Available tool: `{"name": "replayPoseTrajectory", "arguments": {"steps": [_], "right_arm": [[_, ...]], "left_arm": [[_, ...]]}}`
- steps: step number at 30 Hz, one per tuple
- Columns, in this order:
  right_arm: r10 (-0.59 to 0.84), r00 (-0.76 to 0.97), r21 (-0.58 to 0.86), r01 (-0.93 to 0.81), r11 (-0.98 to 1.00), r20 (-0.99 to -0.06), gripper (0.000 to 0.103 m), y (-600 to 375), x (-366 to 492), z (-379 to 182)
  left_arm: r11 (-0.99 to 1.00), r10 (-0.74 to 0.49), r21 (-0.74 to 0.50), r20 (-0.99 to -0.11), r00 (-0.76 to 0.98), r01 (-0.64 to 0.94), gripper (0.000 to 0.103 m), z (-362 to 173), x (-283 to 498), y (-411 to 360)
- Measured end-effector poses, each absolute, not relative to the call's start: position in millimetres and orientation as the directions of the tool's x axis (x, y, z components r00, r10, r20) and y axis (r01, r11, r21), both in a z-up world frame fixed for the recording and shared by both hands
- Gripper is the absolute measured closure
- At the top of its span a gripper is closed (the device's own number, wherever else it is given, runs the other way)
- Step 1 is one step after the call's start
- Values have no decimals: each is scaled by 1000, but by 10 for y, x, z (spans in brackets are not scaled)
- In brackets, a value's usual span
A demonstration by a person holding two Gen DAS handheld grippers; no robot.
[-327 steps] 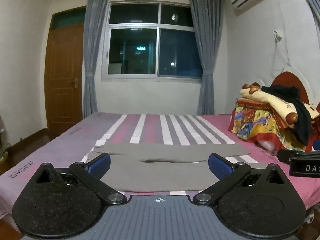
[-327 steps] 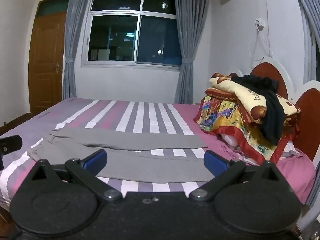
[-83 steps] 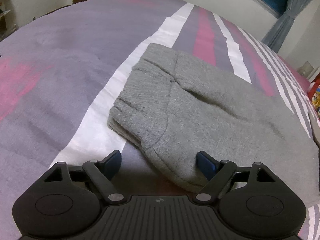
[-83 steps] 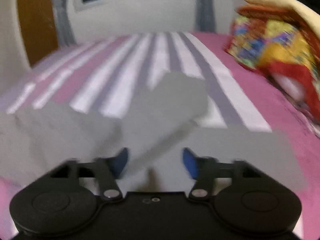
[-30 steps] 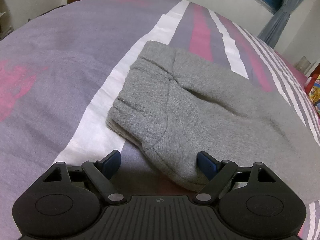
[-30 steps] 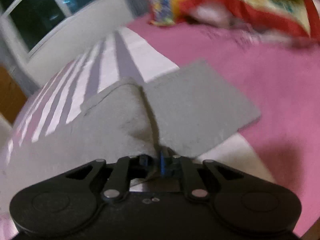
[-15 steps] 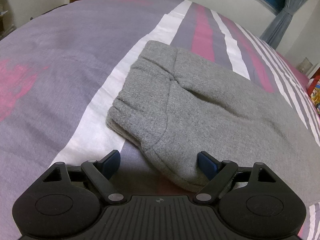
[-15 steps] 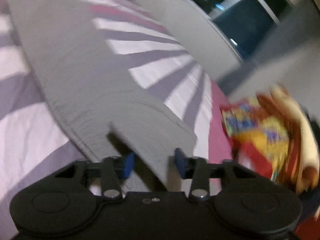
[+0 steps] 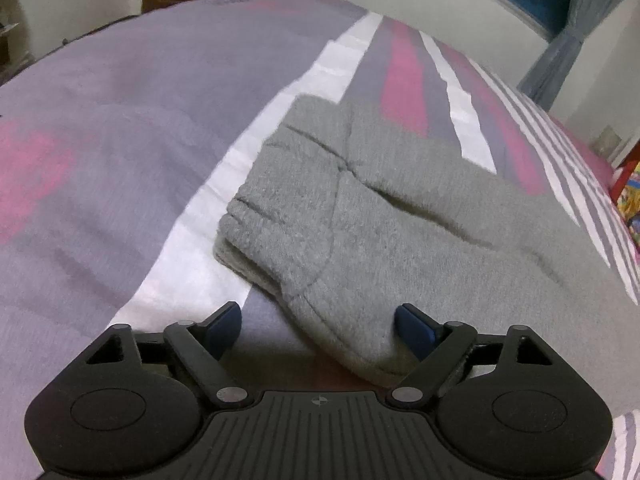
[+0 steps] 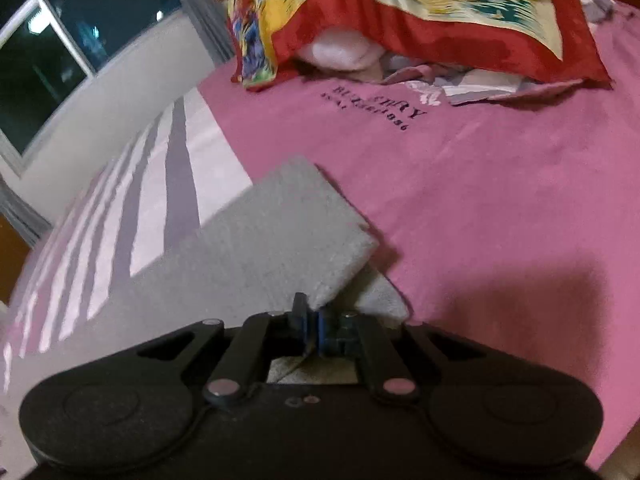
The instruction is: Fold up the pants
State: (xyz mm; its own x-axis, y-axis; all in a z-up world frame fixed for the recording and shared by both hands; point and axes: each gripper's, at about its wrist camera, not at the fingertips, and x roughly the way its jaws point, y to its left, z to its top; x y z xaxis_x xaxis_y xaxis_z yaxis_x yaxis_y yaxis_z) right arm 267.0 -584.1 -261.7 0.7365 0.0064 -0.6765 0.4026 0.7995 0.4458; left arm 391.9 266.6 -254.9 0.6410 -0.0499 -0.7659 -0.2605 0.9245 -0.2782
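Re-clamped on the pants [image 10: 256, 240] hem, the right gripper [image 10: 311, 326] must carry it toward the spread left gripper [image 9: 318, 322].

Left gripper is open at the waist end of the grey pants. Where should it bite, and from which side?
Take the near rounded corner of the pants, the doubled waistband edge lying between the left gripper's open jaws. Come in low and straight ahead, since that edge faces the gripper.
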Motion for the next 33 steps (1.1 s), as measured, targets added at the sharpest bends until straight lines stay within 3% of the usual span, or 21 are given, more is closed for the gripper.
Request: {"name": "replayPoseTrajectory", "arguments": {"steps": [3,5,7,8,15,21,25,26,29,31,33], "right_arm": [[41,737,451,368,813,-675,83,-5814,2685,-2606],[35,729,409,343,846,-684,83,-5768,2684,-2609],[30,725,386,331,861,-688,81,-5715,2713,-2614],[30,724,386,331,861,-689,79,-5707,2715,-2623],[27,713,360,320,876,-701,72,-5667,2809,-2616],[44,712,394,334,856,-701,72,-5733,2822,-2645],[29,700,392,364,845,-713,88,-5757,2863,-2640],[27,702,392,365,844,-712,98,-5750,2865,-2625],[25,743,420,350,838,-668,99,-5731,2816,-2478],[31,805,457,304,836,-592,99,-5705,2721,-2318],[13,834,446,282,850,-552,99,-5677,2656,-2283]], "left_arm": [[913,-48,-315,-712,700,-259,18,-2458,3756,2671],[887,-47,-362,-686,726,-285,26,-2442,3663,2717],[860,-55,-412,-663,746,-302,58,-2440,3596,2775],[850,-63,-431,-655,753,-303,62,-2446,3576,2793],[817,-56,-491,-588,807,-301,69,-2397,3534,2820],[807,-97,-503,-630,770,-310,69,-2462,3790,2936],[832,-96,-469,-649,755,-298,80,-2428,3975,2902],[837,-95,-469,-632,769,-282,81,-2379,3976,2902],[824,-100,-511,-555,826,-244,83,-2190,3953,2960],[842,-94,-497,-519,850,-210,83,-2076,3946,2968],[865,-83,-456,-543,835,-211,83,-2121,4001,2981]]}}
